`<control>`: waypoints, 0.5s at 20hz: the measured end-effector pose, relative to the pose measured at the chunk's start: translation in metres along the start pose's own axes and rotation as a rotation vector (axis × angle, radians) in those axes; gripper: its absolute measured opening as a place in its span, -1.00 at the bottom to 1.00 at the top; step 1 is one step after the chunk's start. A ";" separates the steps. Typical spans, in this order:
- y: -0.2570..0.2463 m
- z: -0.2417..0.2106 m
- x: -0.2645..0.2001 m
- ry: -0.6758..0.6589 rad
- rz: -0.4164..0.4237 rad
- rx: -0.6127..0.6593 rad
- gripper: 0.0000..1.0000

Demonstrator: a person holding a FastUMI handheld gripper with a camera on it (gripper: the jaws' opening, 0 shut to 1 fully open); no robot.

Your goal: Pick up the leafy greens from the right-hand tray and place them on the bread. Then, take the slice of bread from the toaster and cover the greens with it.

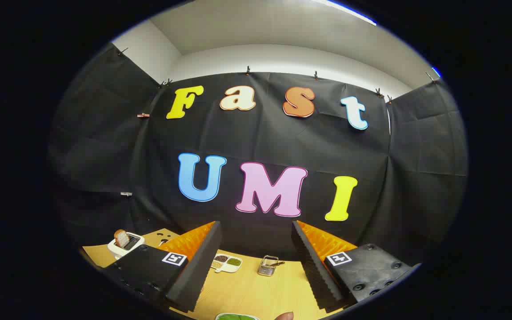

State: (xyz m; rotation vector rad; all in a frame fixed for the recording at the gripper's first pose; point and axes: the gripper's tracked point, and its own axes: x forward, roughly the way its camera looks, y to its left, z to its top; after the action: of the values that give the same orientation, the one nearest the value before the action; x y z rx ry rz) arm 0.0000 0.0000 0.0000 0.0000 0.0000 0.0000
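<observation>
My gripper (256, 266) is held high above the wooden table (247, 293), open, with a wide gap and nothing between its fingers. Far off beyond the left finger stands a white toaster (126, 245) with a slice of browned bread (121, 238) sticking up out of its slot. Below the fingers, close to me, the rim of a white tray with leafy greens (237, 317) peeks into view. A person's fingertip (285, 316) shows just right of that tray.
A white divided dish (226, 263) with dark and green fillings lies on the table between the fingers, further ahead. To its right stands a small metal basket (268, 265). The black cloth wall closes the booth behind the table.
</observation>
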 end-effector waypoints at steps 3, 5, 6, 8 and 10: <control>0.001 -0.001 0.002 0.006 0.003 -0.005 0.96; 0.003 -0.002 0.002 0.009 0.011 -0.005 0.95; 0.004 -0.002 0.003 0.010 0.014 -0.004 0.95; 0.003 -0.002 0.002 0.009 0.015 -0.005 0.96; 0.003 -0.001 0.001 0.008 0.016 -0.003 0.95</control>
State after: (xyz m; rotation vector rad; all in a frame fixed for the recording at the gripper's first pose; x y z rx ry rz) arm 0.0015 0.0032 -0.0015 -0.0035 0.0083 0.0162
